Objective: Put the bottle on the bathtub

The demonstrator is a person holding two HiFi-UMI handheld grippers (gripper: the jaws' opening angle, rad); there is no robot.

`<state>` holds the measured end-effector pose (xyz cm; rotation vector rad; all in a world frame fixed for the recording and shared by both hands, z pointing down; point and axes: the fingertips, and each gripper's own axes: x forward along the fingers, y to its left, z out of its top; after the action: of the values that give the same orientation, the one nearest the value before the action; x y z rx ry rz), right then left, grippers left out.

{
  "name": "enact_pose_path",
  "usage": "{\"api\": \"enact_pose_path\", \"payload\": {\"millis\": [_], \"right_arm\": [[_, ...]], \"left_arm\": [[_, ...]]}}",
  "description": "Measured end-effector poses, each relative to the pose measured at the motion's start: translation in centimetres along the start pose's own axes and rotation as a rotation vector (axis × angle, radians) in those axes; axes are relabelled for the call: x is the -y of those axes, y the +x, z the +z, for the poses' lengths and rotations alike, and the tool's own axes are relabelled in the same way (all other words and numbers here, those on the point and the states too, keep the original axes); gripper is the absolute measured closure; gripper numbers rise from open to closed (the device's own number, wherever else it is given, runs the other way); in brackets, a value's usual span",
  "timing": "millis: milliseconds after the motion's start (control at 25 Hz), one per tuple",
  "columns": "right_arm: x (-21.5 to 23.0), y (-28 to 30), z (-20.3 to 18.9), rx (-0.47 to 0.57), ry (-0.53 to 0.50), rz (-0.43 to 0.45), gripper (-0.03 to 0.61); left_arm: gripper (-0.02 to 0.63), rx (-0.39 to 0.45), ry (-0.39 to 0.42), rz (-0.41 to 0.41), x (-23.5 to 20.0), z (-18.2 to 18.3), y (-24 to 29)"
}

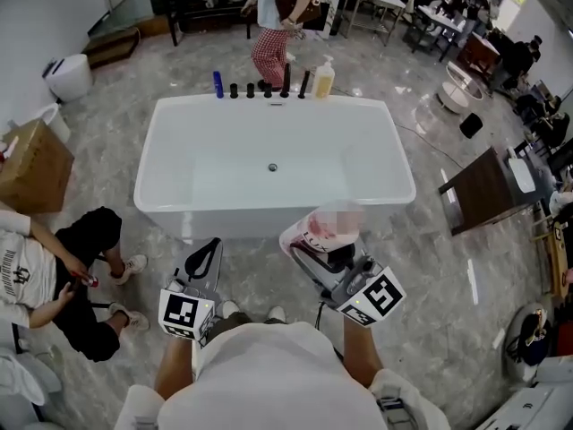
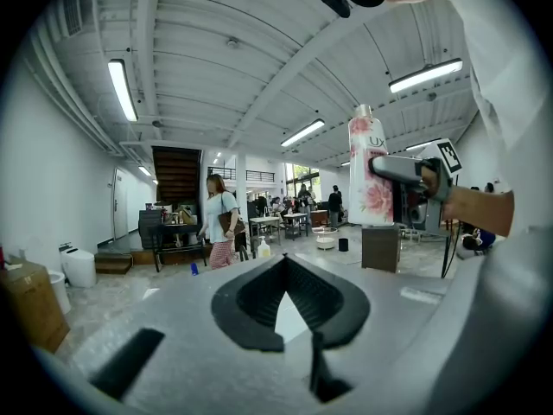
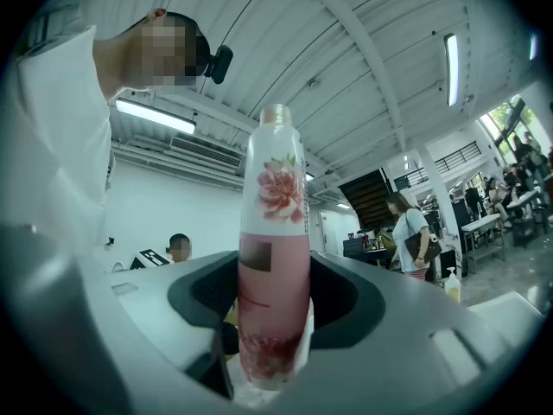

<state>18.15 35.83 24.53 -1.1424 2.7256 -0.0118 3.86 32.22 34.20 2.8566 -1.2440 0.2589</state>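
A white bathtub [image 1: 269,211] stands just in front of me on the marble floor. My right gripper [image 1: 320,245] is shut on a pink and white flower-printed bottle [image 1: 307,234], held near the tub's near rim. In the right gripper view the bottle [image 3: 275,232] stands upright between the jaws of the right gripper [image 3: 275,322], its cap end pointing at the ceiling. The left gripper view shows the same bottle [image 2: 370,167] raised at the right. My left gripper [image 1: 203,252] hangs at the tub's near left side, shut and empty, its black pads [image 2: 259,305] meeting at the tip.
On the tub's far rim stand a blue bottle [image 1: 218,84], several black bottles [image 1: 267,89] and a yellow pump bottle [image 1: 323,78]. A person [image 1: 273,25] stands behind them. Another person [image 1: 54,280] sits at my left by a cardboard box [image 1: 31,164]. A dark wooden table [image 1: 488,186] stands at the right.
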Motion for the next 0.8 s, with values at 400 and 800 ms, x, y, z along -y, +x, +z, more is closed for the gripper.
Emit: {"api": "enact_pose_path", "payload": {"millis": [400, 800], "right_arm": [[0.0, 0.2, 0.0, 0.013, 0.011, 0.040, 0.330], [-0.7, 0.6, 0.3, 0.014, 0.008, 0.059, 0.330]], "left_arm": [[0.607, -0.007, -0.001, 0.013, 0.0, -0.1, 0.4], [0.607, -0.011, -0.001, 0.048, -0.4, 0.1, -0.9]]}}
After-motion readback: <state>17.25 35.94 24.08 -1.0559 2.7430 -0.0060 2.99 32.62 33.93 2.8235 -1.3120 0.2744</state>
